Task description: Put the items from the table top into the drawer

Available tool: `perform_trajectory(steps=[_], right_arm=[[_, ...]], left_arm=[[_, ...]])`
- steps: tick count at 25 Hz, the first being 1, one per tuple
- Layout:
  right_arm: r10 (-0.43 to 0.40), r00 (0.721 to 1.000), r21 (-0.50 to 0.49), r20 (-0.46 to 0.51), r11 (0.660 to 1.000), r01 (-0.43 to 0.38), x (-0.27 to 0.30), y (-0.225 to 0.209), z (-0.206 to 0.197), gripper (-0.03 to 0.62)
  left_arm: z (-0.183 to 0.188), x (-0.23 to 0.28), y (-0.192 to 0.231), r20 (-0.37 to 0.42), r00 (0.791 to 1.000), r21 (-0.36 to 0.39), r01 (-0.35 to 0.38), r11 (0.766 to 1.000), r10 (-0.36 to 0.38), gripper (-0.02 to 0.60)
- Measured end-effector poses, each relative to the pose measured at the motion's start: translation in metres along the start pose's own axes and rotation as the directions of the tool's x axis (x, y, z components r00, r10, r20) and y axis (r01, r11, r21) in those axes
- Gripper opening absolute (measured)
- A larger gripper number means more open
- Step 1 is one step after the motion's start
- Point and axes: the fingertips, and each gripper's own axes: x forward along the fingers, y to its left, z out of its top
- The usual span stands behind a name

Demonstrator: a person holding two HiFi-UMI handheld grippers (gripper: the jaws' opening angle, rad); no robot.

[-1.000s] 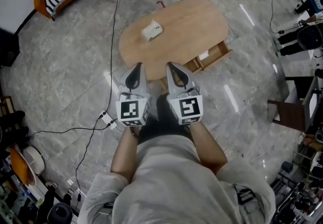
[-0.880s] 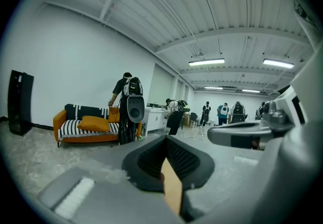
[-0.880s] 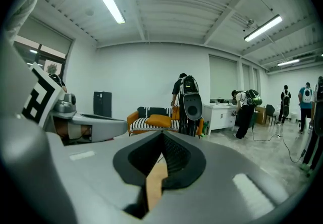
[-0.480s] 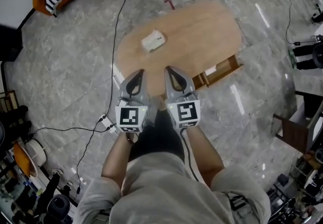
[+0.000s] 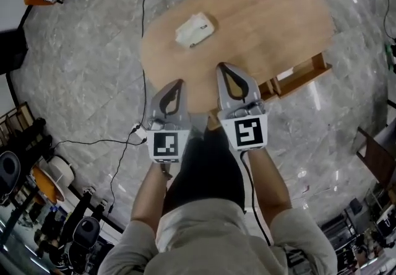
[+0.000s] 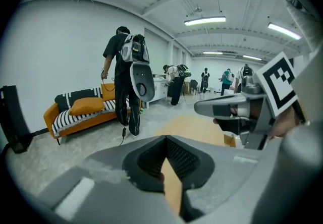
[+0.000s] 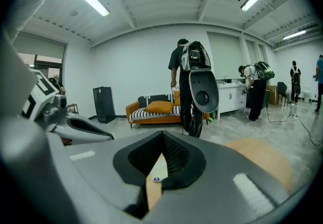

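Evidently the task has barely begun: one item lies on the table, the drawer is open, and both grippers are empty.

Only a white packet (image 5: 195, 29) shows on the table (image 5: 272, 20), toward its left end and well apart from the open drawer (image 5: 301, 74), which juts from the table's near right edge. A pale patch shows inside the drawer, but I cannot tell whether it is an item already stowed. The left gripper (image 5: 176, 83) and right gripper (image 5: 225, 69) hover side by side over the table's near edge, each with its jaws closed together on nothing. By my reading, the packet is not yet picked up, and carrying it to the drawer and releasing it there remain to be done.
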Motion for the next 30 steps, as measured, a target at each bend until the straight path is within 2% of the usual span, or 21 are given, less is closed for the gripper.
perform_trajectory(steps=[4,8,11,15,17,20,21,23,25,30], right_arm=[[0.018,0.998,-0.021,-0.066,1.000,-0.020,0.022,-0.005,-0.034,0.006],[0.030,0.993,0.024,-0.116,0.999,-0.027,0.044,-0.007,-0.061,0.006],[0.027,0.990,0.051,-0.137,0.998,-0.020,0.058,-0.014,-0.077,0.006],[0.037,0.985,0.046,-0.168,0.998,-0.029,0.074,-0.021,-0.091,0.006],[0.049,0.983,0.038,-0.175,0.998,-0.043,0.079,-0.022,-0.092,0.006],[0.058,0.982,0.031,-0.181,0.998,-0.053,0.080,-0.026,-0.094,0.007],[0.058,0.981,0.032,-0.185,0.998,-0.052,0.078,-0.028,-0.096,0.006],[0.054,0.979,0.036,-0.196,0.998,-0.047,0.075,-0.034,-0.102,0.007],[0.049,0.977,0.040,-0.207,0.998,-0.041,0.074,-0.039,-0.107,0.006],[0.048,0.973,0.044,-0.225,0.998,-0.039,0.069,-0.045,-0.116,0.006]], left_arm=[[-0.023,0.038,0.012,-0.026,1.000,-0.018,-0.010,1.000,0.010,0.017],[-0.034,0.077,0.017,-0.037,0.999,-0.014,-0.008,1.000,0.008,0.017],[-0.049,0.104,0.017,-0.076,0.997,0.030,0.007,1.000,-0.005,0.018],[-0.079,0.134,0.023,-0.172,0.985,0.099,0.032,0.995,-0.014,0.017],[-0.098,0.145,0.033,-0.239,0.971,0.141,0.008,0.990,0.026,0.017],[-0.116,0.160,0.047,-0.329,0.940,0.243,-0.011,0.970,0.094,0.017],[-0.121,0.164,0.046,-0.361,0.928,0.272,0.004,0.962,0.098,0.060],[-0.133,0.174,0.042,-0.431,0.899,0.304,0.064,0.950,0.077,0.228],[-0.141,0.184,0.039,-0.481,0.875,0.320,0.118,0.940,0.054,0.268],[-0.163,0.205,0.042,-0.577,0.815,0.357,0.192,0.914,0.054,0.287]])
